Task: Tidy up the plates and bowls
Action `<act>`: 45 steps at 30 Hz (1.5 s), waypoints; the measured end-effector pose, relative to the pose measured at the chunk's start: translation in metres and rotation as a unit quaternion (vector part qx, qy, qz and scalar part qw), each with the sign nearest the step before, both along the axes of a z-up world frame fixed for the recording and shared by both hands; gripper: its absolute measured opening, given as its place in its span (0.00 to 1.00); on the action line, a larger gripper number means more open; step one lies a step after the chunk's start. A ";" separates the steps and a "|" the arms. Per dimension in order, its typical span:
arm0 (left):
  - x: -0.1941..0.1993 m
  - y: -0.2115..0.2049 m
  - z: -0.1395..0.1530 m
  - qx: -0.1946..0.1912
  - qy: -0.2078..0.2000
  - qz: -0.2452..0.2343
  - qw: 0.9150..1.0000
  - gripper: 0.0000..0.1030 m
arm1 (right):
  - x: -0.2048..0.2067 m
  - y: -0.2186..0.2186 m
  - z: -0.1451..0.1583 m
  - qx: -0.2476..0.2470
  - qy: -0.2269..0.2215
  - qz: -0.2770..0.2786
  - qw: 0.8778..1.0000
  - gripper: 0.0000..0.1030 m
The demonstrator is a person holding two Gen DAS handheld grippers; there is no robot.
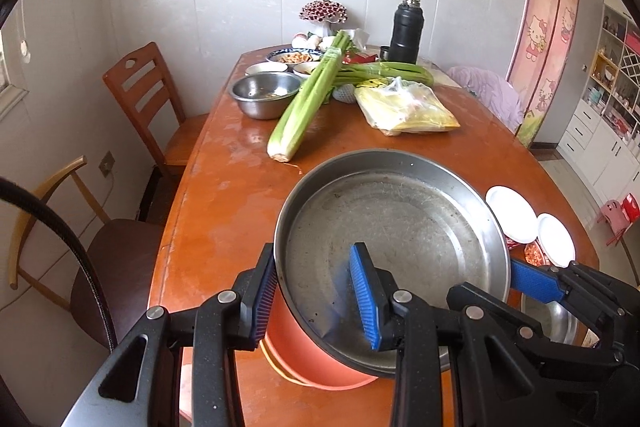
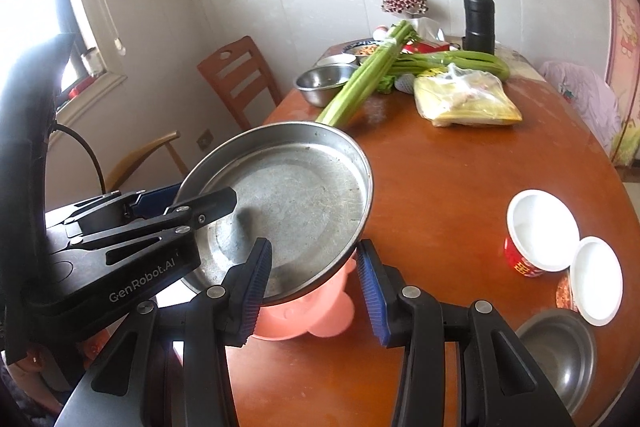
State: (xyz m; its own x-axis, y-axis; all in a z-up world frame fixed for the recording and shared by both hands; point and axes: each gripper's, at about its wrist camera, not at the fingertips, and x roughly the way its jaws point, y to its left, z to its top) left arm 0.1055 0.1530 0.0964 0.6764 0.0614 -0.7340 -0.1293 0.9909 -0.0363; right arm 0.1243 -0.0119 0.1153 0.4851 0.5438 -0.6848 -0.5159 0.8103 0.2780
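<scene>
The steel plate (image 1: 394, 227) is held tilted over the orange bowl (image 1: 316, 359) at the near end of the table (image 1: 224, 195), its low edge seemingly resting on the bowl's rim. The left gripper (image 1: 316, 301) straddles the near rim — one pad (image 1: 264, 301) outside, the other inside the dish — and whether the rim is truly pinched cannot be told from here. The right gripper (image 2: 316, 291) straddles the opposite edge with fingers spread, nothing clamped. To seat the plate well, it is best levelled slowly, both sides lowered together, so the rim lands square on the bowl — a steep tilt risks a slide. A smaller steel bowl (image 2: 560, 355) and two white-lidded cups (image 2: 540, 227) wait just beside.
</scene>
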 end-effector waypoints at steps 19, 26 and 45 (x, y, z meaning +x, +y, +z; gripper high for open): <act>-0.006 0.040 -0.033 -0.035 -0.002 0.005 0.999 0.35 | 0.002 0.043 -0.029 -0.038 0.011 0.010 0.999 0.46; -0.005 0.053 -0.057 -0.050 0.007 0.014 0.999 0.35 | 0.006 0.062 -0.055 -0.063 0.033 0.024 0.997 0.46; 0.002 0.053 -0.099 -0.074 0.038 0.011 0.997 0.35 | 0.006 0.066 -0.089 -0.091 0.055 0.028 0.994 0.45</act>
